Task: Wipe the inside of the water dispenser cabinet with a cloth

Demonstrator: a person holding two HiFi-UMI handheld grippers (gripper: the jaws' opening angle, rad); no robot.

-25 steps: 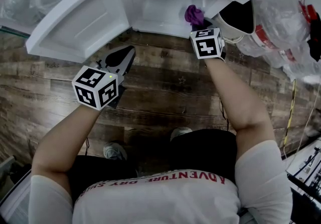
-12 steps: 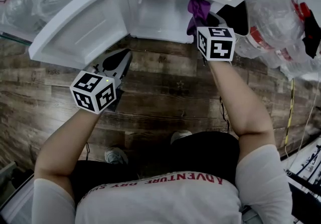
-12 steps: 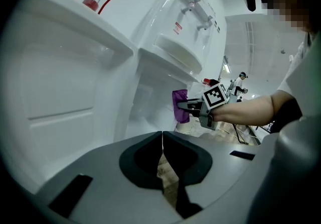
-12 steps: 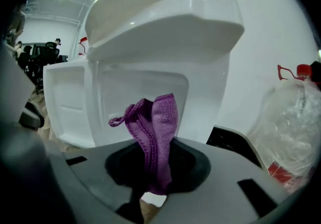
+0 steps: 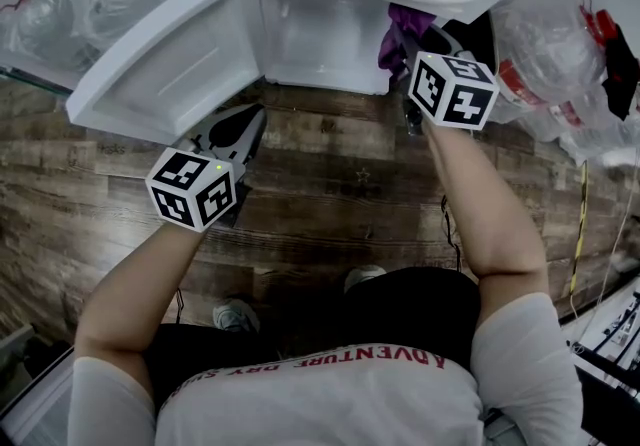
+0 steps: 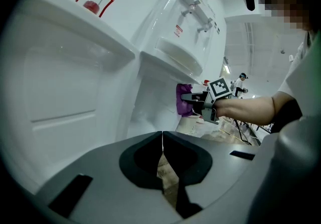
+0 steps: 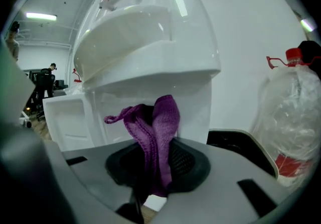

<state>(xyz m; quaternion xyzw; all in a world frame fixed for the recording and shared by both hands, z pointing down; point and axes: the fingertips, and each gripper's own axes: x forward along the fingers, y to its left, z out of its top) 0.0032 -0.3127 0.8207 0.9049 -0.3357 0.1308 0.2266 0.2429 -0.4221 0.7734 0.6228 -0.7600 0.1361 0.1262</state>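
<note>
Right fingers [image 7: 189,163] pinching bunched purple cloth [image 7: 161,130], cabinet [image 5: 315,34] open

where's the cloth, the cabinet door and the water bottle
cloth [image 7: 164,122]: right gripper view, on its upright fold.
door [image 5: 180,56]: head view, on its inner panel.
bottle [image 7: 293,117]: right gripper view, on its clear body.

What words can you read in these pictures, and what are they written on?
"ADVENTURE": red letters, upside down, on the person's white shirt.
More red letters beside it: cut off, unreadable.
The small red label on the white water dispenser: too small to read.
</note>
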